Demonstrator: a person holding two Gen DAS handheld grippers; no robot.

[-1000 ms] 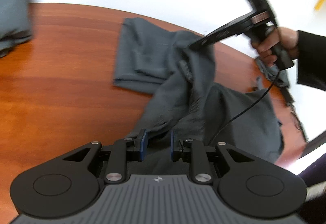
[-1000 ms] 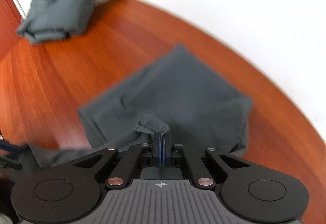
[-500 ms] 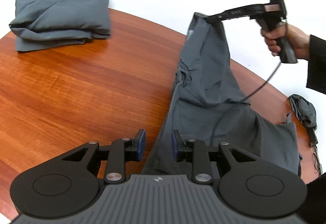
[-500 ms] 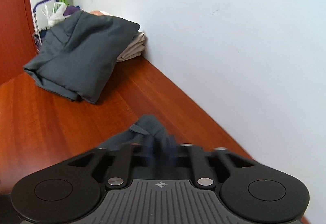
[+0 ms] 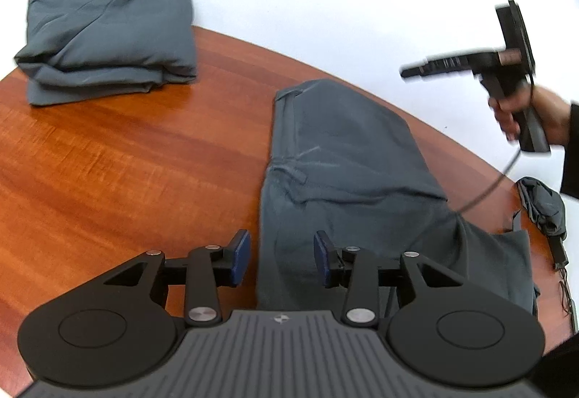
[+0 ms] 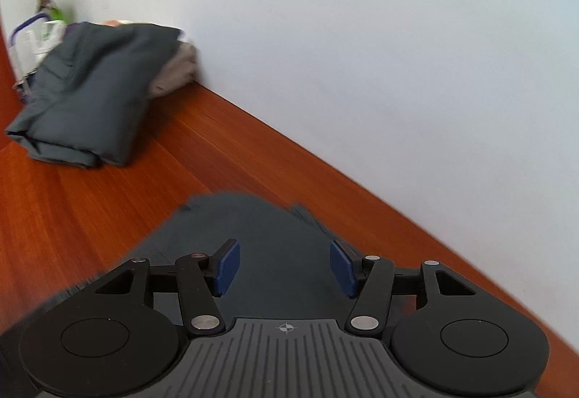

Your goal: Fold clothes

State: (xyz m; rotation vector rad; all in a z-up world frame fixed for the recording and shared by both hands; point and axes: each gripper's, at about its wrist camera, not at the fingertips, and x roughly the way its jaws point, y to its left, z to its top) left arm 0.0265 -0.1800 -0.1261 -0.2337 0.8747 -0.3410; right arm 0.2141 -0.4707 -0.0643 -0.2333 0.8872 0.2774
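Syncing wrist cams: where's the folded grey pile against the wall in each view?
Left wrist: folded grey pile at upper left, on the table's far edge.
Right wrist: same pile at upper left, blurred, with beige cloth at its right edge.
Shared landmark: the grey garment lying flat ahead of the open fingers, also in the right wrist view.

Grey garment [image 5: 347,177] flat on table

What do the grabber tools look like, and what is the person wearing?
Each gripper is black plastic with two blue pads at the fingertips, silver screws on the linkage arms, two round discs, and a grey ribbed body bearing a small crosshair mark. The left gripper matches the right gripper. Seen from the side, the right one has a pistol handle with a black cable hanging from it. The sleeve is black.
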